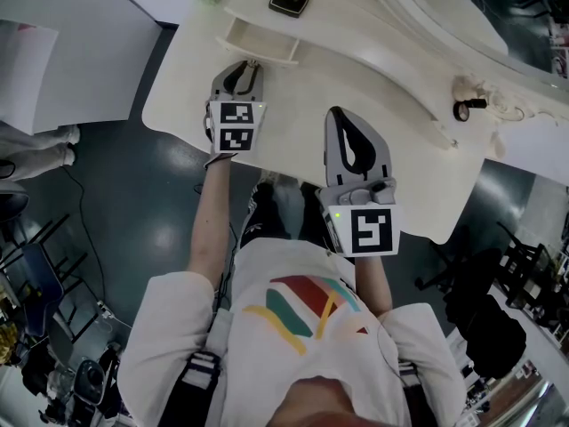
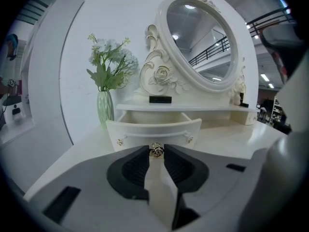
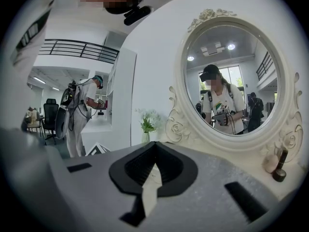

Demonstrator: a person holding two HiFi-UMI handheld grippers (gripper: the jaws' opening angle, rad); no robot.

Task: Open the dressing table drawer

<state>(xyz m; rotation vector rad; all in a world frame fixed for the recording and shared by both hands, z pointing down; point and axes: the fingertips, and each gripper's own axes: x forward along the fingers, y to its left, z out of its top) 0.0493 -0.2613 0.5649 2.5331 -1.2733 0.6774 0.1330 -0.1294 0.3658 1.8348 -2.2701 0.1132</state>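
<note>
Pinching the gold knob (image 2: 155, 151) is the left gripper (image 2: 155, 149): both dark pads sit against the knob's sides, tips just short of the drawer front. Drawer (image 2: 154, 128) is already out from under the low shelf, its empty inside visible behind the curved front; two smaller gold fittings sit toward the front's left and right ends. In the head view the drawer (image 1: 258, 43) juts from the shelf at the far left part of the white dressing table (image 1: 382, 87), with the left gripper (image 1: 252, 63) right at its front edge, pointing away from the person. Right gripper (image 1: 339, 114) sits over the bare tabletop, well apart from the drawer and to its right. In its own view the right gripper (image 3: 154, 144) has its fingertips pressed together with nothing between them, aimed at the base of the oval mirror (image 3: 231, 76). On the shelf above the drawer is a small black box (image 2: 160, 99). A ribbed green vase (image 2: 105, 109) with white flowers stands just left of the shelf. Carved rose trim flanks the mirror frame. A small dark item (image 3: 279, 166) stands at the right end of the shelf.
</note>
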